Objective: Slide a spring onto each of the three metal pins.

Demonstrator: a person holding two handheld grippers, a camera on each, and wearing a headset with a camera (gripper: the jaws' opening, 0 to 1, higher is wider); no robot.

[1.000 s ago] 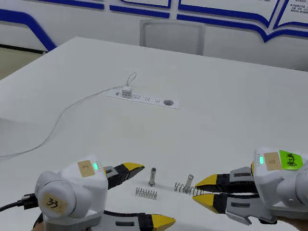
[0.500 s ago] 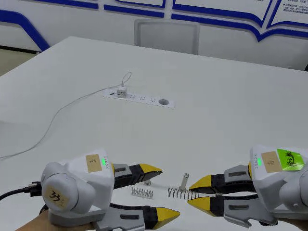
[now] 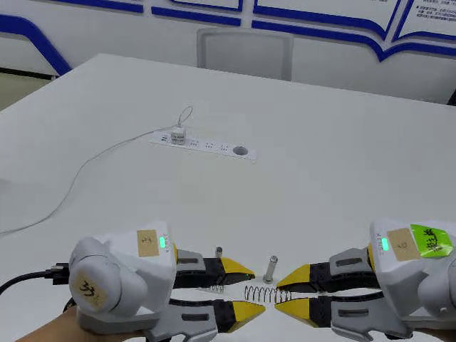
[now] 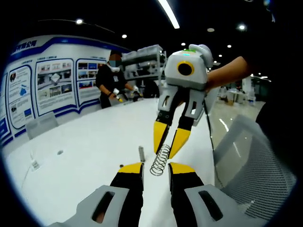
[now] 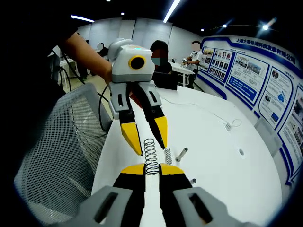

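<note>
Spring (image 3: 265, 293) is lying just beside the upright pin (image 3: 271, 269), right gripper (image 3: 279, 293) clenching one end, left gripper (image 3: 255, 291) straddling the other, jaws released; uneven squeezing is probably risking it flicking away.

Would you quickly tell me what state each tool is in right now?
Left tool: open, its jaws on either side of the free end of the spring.
Right tool: closed on the spring's other end.

The left gripper (image 3: 256, 290) and the right gripper (image 3: 280, 293) pointed tip to tip, low and level. Left jaws stood apart. Right jaws pinched a spring (image 3: 265, 293).
</note>
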